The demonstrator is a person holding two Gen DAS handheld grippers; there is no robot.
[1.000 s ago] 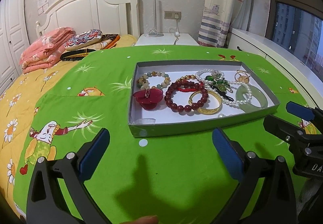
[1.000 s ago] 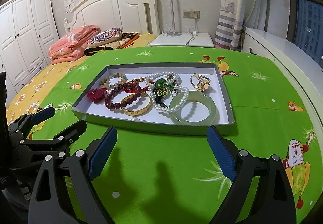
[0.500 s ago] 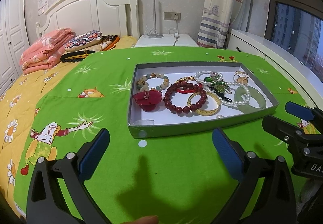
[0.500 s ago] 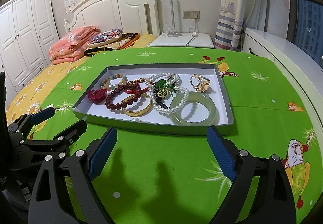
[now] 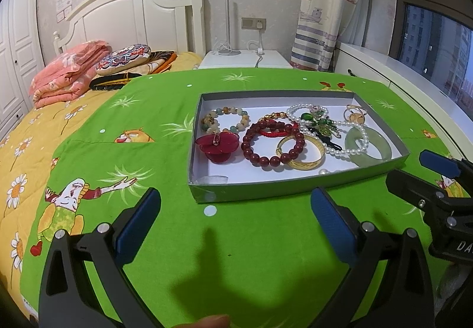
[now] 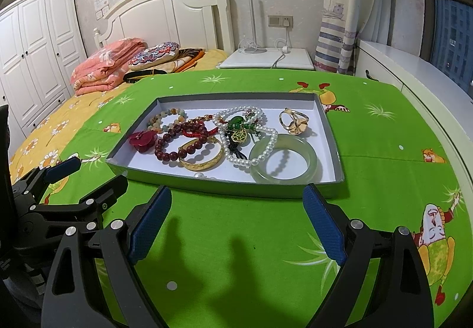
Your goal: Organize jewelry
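Note:
A shallow grey tray with a white floor lies on the green bedspread. In it are a red flower brooch, a dark red bead bracelet, a gold bangle, a pearl necklace, a jade bangle, a gold ring and a pale bead bracelet. My left gripper hovers open just before the tray's near wall. My right gripper is open too, before the tray's right part. Neither holds anything.
The green cartoon bedspread covers a yellow sheet. A folded pink quilt and pillows lie by the white headboard. A white nightstand, a wardrobe and a window ledge border the bed.

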